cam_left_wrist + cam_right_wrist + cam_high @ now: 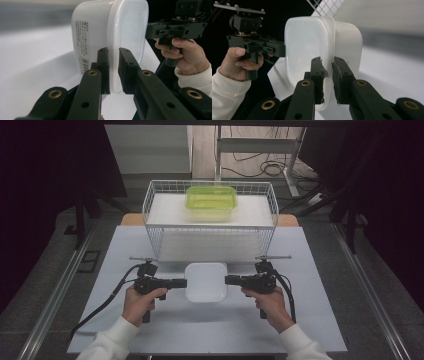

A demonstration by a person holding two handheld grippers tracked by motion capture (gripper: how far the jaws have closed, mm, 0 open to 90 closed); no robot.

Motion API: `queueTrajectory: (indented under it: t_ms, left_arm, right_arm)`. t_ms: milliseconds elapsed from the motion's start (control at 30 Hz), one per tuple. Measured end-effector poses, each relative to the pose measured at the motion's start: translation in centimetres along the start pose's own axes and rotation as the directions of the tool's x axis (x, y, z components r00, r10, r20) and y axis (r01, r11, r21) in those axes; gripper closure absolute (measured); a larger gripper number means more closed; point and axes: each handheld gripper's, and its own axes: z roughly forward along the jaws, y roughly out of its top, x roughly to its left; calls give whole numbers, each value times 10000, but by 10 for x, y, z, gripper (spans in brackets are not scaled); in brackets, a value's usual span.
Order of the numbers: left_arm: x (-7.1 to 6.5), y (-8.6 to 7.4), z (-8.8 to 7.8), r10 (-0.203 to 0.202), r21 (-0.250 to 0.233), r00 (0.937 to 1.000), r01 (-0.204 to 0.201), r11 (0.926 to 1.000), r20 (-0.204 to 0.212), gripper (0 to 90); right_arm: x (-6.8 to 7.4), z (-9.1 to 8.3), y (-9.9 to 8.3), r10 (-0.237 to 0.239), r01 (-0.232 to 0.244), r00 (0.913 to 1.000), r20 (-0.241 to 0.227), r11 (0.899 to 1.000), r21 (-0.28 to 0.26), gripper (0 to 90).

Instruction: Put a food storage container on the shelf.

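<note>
white container, both tongs gripping rim

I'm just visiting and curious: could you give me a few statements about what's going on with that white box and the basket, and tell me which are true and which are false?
1. Both grippers clamp the white box, the left gripper on one side and the right gripper on the opposite side. True.
2. The green box sits on the table in front of the basket. False: it is inside the wire basket.
3. The white box has its lid off. False: a lid is on it, and the jaws pinch at its rim.
4. A printed label is on the white box. True.
5. The white box is inside the basket. False: it is in front of it.
</note>
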Motion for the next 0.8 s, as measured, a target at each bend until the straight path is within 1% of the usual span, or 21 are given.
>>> queueTrajectory:
  t_ms: [133, 400, 533, 633, 700, 767, 800]
  left_arm:
    - [-6, 7, -2, 267, -101, 9996, -267, 9996, -74, 801]
    - [-10, 16, -2, 452, -109, 9990, -453, 9989, -71, 801]
    - [-15, 23, -6, 573, -256, 9984, -572, 9980, 23, 801]
    - [-19, 28, -10, 716, -309, 9974, -717, 9969, -46, 800]
    - [-21, 30, -11, 741, -365, 9972, -743, 9966, -65, 800]
    - [-22, 33, -14, 782, -375, 9969, -781, 9962, 0, 800]
    - [-22, 34, -14, 728, -431, 9973, -726, 9964, 38, 800]
  right_arm:
    - [5, -5, 8, -315, 316, 9995, 47, 9994, -138, 787]
    - [6, -9, 14, -416, 419, 9991, 110, 9988, -249, 787]
    - [11, -14, 20, -545, 548, 9985, 78, 9976, -419, 787]
    - [15, -17, 26, -706, 709, 9975, 62, 9962, -499, 787]
    - [17, -18, 28, -726, 728, 9973, 54, 9960, -522, 788]
    - [19, -19, 31, -776, 777, 9970, 45, 9954, -562, 788]
    - [21, -20, 33, -843, 843, 9964, 31, 9946, -600, 787]
